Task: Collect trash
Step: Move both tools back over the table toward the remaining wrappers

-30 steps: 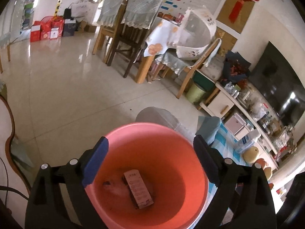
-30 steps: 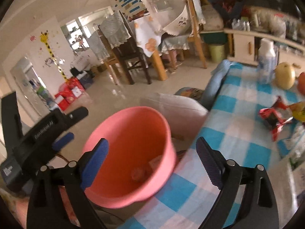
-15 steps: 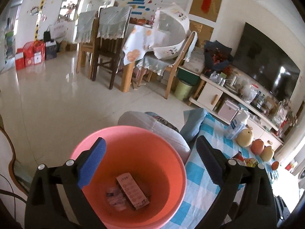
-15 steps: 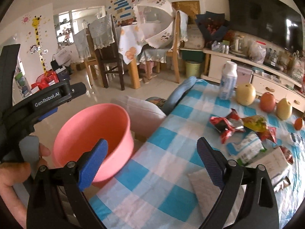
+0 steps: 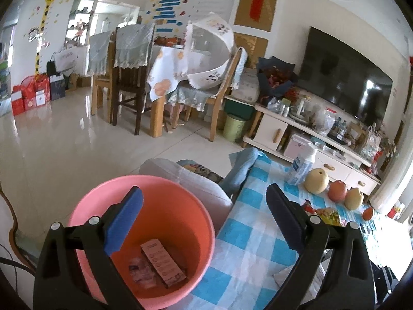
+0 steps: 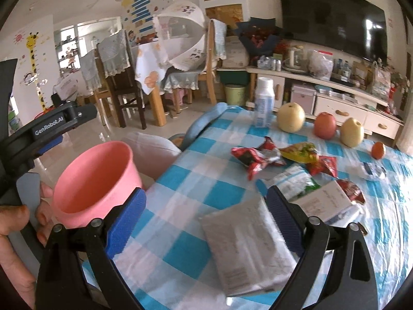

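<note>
My right gripper (image 6: 205, 214) hangs spread wide and empty over a grey packet (image 6: 247, 245) on the checked table (image 6: 196, 178), wrappers (image 6: 254, 156) at one o'clock, while my left gripper (image 5: 204, 211), also spread and empty, hovers above the pink bucket (image 5: 144, 232) holding a small box (image 5: 162, 263).

— What is seen on the blue-and-white checked tablecloth (image 6: 219, 193)?
— A white plastic bottle (image 6: 263, 103), two yellow pears (image 6: 291, 117) and a red apple (image 6: 325, 125) are lined up.
— And beyond?
— A black television (image 6: 333, 18) is mounted above a white cabinet (image 6: 335, 98).
</note>
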A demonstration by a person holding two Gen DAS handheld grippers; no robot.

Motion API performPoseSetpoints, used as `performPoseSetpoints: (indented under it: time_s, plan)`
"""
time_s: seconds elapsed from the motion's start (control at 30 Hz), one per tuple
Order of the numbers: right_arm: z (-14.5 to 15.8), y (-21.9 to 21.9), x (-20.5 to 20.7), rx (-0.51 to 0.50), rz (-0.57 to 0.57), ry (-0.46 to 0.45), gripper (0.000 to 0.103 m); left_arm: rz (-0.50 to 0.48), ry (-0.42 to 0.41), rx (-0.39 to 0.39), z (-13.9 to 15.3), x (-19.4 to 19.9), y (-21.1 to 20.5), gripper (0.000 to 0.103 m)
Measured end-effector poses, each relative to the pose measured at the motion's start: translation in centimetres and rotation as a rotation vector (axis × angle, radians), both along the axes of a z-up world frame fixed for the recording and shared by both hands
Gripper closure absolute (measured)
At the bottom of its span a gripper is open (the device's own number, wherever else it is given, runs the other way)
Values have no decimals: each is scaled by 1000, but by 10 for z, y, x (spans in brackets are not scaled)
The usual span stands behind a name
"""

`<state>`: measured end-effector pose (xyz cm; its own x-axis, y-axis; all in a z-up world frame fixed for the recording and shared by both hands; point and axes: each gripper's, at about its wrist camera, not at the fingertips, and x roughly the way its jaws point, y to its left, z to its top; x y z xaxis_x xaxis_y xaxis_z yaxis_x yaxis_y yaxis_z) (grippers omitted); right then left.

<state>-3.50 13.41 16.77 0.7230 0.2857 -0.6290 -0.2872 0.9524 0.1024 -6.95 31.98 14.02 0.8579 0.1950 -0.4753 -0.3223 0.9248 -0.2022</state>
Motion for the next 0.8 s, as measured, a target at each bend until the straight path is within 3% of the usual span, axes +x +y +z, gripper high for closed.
performPoseSetpoints:
  time_s: [0.37,0.8]
  plan:
    - [-3,-40,3,24,-76,3,8,-86,26,75,-5,7,-38,6]
    - [-10,-80,10,13,-129,20,8,-282,89,209,-20,21,-100,6]
